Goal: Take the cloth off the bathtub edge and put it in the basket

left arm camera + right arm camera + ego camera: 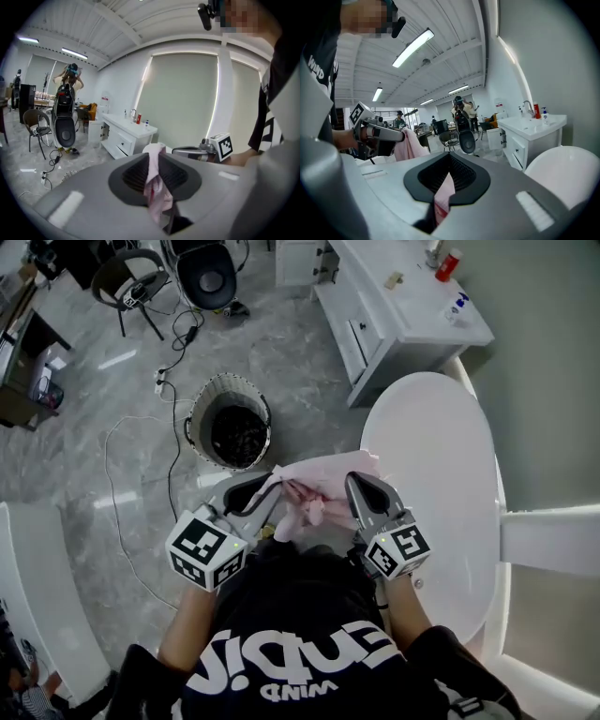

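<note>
A pink cloth (314, 491) hangs stretched between my two grippers, in front of my chest. My left gripper (270, 484) is shut on its left end; the cloth (156, 183) runs down between the jaws in the left gripper view. My right gripper (357, 487) is shut on the other end, with a strip of the cloth (443, 198) pinched in its jaws. The woven basket (199, 409), dark inside, stands on the floor just beyond and left of the left gripper. The white bathtub (431, 427) lies to the right, beside the right gripper.
A white vanity cabinet (394, 306) with a red bottle (448, 263) stands behind the tub. Chairs (208, 277) and a power strip with cables (161, 381) lie beyond the basket. A white fixture (37, 596) borders the left. People stand far back (69, 77).
</note>
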